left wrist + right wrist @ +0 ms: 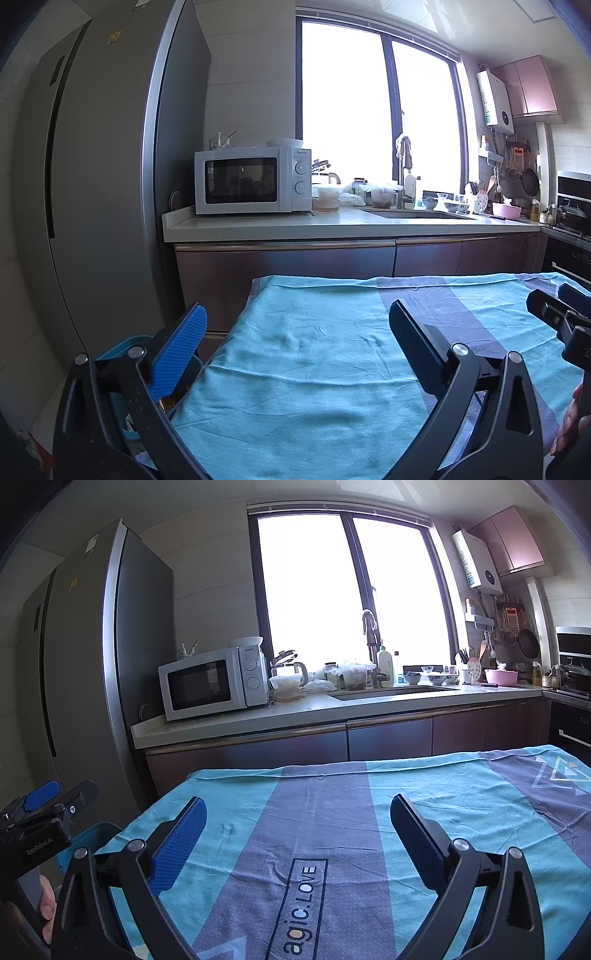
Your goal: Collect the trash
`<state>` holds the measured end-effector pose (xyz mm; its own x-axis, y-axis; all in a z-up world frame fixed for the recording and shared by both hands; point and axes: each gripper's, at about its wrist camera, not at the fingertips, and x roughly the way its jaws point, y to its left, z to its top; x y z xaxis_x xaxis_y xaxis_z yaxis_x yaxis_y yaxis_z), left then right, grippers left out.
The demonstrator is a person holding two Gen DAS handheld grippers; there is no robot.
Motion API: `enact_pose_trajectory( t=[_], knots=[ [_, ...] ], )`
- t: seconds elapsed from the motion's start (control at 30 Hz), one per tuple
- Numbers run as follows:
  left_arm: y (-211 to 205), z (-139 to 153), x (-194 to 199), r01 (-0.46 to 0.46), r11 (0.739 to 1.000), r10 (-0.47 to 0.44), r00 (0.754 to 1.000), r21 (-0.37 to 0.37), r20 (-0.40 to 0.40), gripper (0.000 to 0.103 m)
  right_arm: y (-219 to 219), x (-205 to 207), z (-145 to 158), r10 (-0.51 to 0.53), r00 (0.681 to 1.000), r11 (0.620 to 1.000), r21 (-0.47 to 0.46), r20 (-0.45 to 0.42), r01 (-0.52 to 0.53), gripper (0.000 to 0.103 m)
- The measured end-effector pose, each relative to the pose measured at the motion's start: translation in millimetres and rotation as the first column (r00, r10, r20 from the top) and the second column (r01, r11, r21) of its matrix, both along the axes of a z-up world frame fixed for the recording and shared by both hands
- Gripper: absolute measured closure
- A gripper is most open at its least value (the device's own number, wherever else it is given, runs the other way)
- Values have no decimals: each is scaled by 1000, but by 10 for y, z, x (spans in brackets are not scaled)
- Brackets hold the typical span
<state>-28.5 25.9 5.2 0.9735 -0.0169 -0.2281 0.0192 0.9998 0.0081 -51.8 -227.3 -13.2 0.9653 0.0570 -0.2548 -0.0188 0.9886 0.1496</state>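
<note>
My left gripper is open and empty, held over the left part of a table covered by a teal and purple striped cloth. My right gripper is open and empty over the middle of the same cloth. A blue bin stands below the table's left edge, under my left gripper's left finger; something lies inside it, too hidden to name. The bin's rim also shows in the right wrist view. I see no loose trash on the cloth. Each gripper shows in the other's view: right, left.
A tall grey fridge stands to the left. Behind the table runs a counter with a white microwave, containers, a sink with tap, and dishes. A stove and oven are at the right.
</note>
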Motion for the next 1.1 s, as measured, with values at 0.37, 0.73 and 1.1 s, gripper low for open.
enact_pose_trajectory(
  t=[0.37,0.73,1.1],
  knots=[
    [-20,4,-19,6,1000,-6,1000,0,2,6,-28,-55,28,-11,1000,1000,0,8,11,7],
    [-22,8,-21,1,1000,-1,1000,-5,2,6,-26,-41,32,-14,1000,1000,-5,-1,14,7],
    [-1,13,-22,-7,1000,7,1000,-8,-1,6,-34,-31,39,-15,1000,1000,-4,1,15,7]
  ],
)
